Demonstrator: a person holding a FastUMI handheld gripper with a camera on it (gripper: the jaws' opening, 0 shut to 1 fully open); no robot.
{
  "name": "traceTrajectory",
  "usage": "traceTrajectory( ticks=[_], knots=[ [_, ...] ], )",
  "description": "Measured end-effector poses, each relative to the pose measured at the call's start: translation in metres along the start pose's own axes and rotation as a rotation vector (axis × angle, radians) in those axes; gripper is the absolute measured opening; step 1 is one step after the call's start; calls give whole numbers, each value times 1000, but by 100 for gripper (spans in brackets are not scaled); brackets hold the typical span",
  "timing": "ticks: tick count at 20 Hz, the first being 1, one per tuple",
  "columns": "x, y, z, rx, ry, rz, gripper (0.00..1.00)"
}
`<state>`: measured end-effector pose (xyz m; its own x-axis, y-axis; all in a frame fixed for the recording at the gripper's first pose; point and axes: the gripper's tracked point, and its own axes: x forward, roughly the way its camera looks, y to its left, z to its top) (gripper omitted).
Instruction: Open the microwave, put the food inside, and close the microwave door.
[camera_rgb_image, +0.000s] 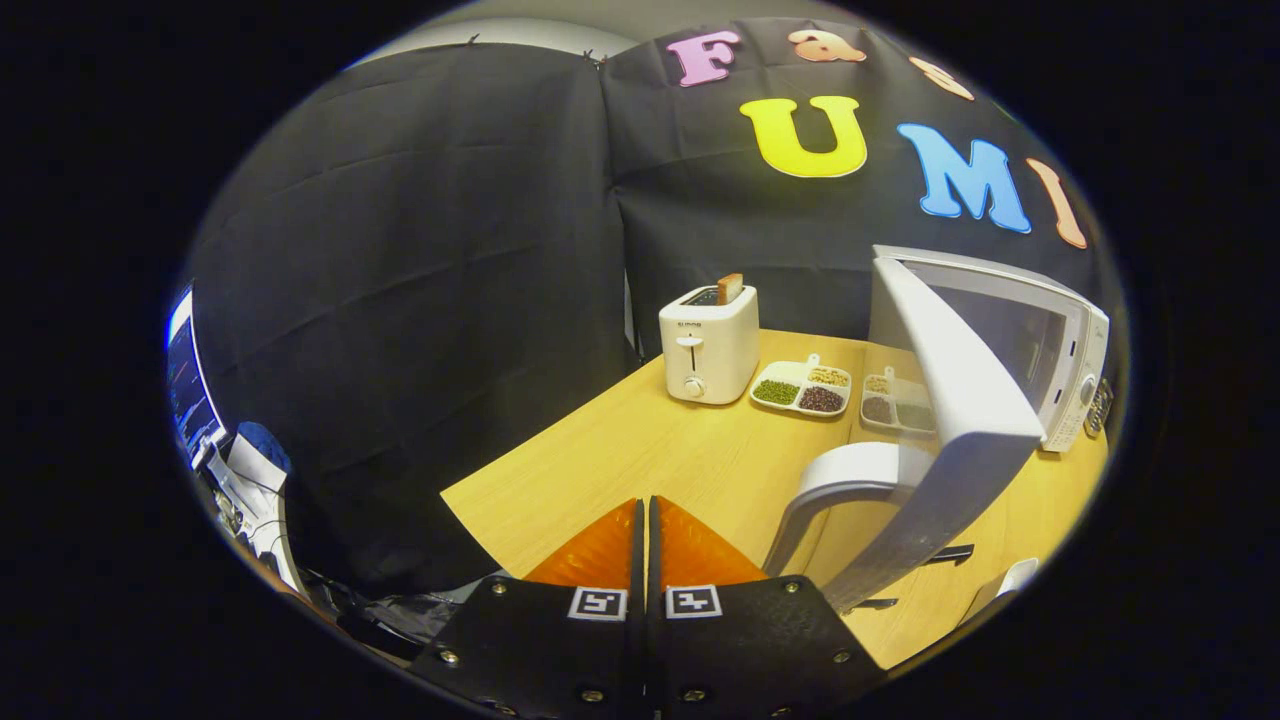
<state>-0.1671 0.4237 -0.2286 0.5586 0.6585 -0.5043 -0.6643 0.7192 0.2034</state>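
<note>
Gripper sits low over the near end of the wooden desk; its fingers are pressed together with only a thin slit between them, nothing held. Microwave, white, stands on the desk ahead and to the right of the fingers, door swung open toward the camera, so the door is seen edge-on with its curved handle on the side facing the fingers. The cavity behind the door is dim; contents cannot be made out. Food: a white divided tray with green, dark and pale portions in separate compartments lies on the desk beyond the fingers, between the toaster and the microwave, apart from both. A similar divided tray appears through or in the door's glass panel; cannot tell whether it is a second tray or a reflection. The toaster is white, upright, with one slice of toast standing up out of a slot. Black cloth wall behind the desk. A lit screen and some clutter lie off the desk's left side, well apart from the gripper.
</note>
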Motion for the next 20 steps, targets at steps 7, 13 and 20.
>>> traceTrajectory(
  ticks=[7,13,20],
  knots=[
    [-12,-27,1,-3,7,-28,0],
    [-27,-43,-5,-7,28,-12,0],
    [-52,-78,-3,-18,31,-34,0]
  ],
)
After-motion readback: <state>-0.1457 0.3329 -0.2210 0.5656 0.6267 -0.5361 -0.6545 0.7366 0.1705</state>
